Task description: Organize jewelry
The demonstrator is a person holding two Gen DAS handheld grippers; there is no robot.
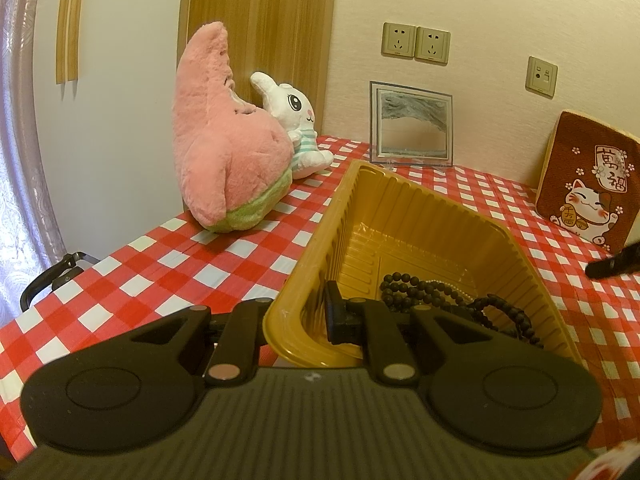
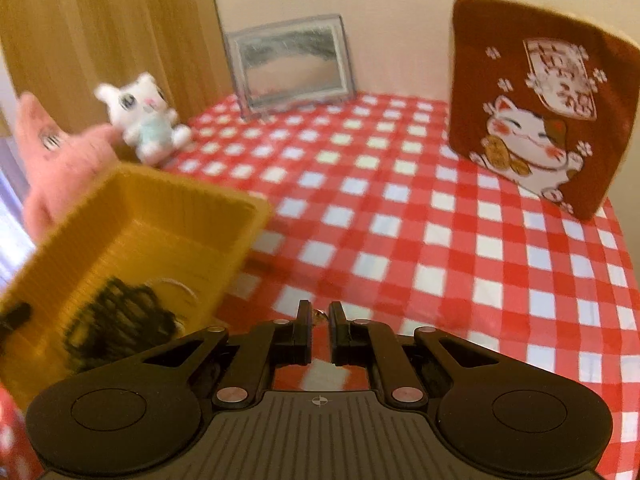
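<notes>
Thin yellow tray (image 1: pixel 420 216) being pinched at its flexing rim

Left gripper (image 1: pixel 316 316) fingers are clamping the rim; right gripper (image 2: pixel 320 320) fingers are nipping something tiny, glinting, easily dropped.

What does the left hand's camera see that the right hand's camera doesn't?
Only the left wrist view shows the left gripper pinching the near wall of the yellow ribbed plastic tray, the individual dark beads of the bracelets inside it, and a white cupboard with wooden handles.

Only the right wrist view shows the right gripper, nearly shut on a small shiny object, too blurred to name.

Both show the tray, the red-and-white checked tablecloth, the pink plush star, the white plush bunny, the glass picture frame and the red lucky-cat cushion.
</notes>
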